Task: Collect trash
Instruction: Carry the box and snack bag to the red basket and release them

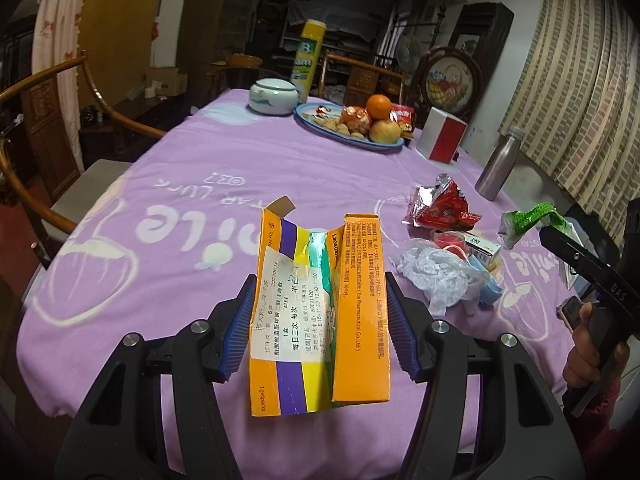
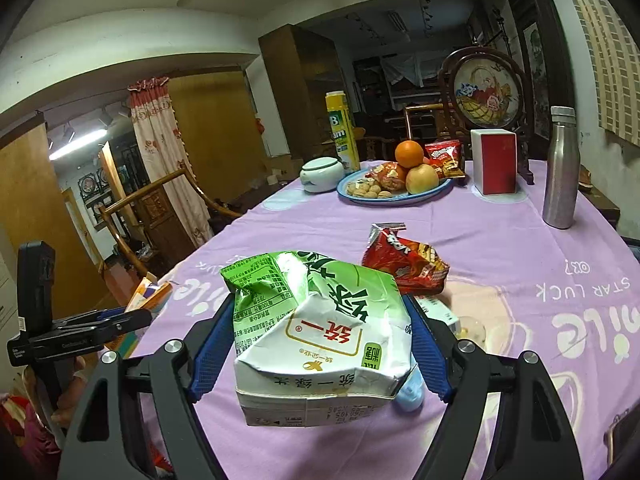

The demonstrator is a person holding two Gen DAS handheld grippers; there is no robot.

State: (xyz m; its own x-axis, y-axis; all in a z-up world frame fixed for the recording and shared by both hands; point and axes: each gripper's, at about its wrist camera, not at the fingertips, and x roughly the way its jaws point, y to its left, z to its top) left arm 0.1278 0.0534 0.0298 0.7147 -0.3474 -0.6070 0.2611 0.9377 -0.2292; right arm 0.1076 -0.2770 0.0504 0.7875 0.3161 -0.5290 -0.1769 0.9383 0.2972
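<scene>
My left gripper (image 1: 320, 320) is shut on a torn orange medicine box (image 1: 316, 316) and holds it above the purple tablecloth (image 1: 180, 200). My right gripper (image 2: 320, 336) is shut on a crushed green-and-white drink carton (image 2: 320, 332); the carton also shows at the right of the left wrist view (image 1: 532, 222). On the cloth lie a red snack wrapper (image 1: 440, 204), a crumpled clear plastic bag (image 1: 436, 268), a small white box (image 1: 482, 246) and a blue mask (image 1: 488, 284). The red wrapper also shows in the right wrist view (image 2: 404, 264).
At the far end stand a blue plate (image 1: 384, 146) of fruit and snacks, a white lidded jar (image 1: 274, 96), a yellow can (image 1: 308, 60), a red-and-white box (image 1: 442, 140) and a steel bottle (image 1: 500, 164). A wooden chair (image 1: 48, 128) is at the left.
</scene>
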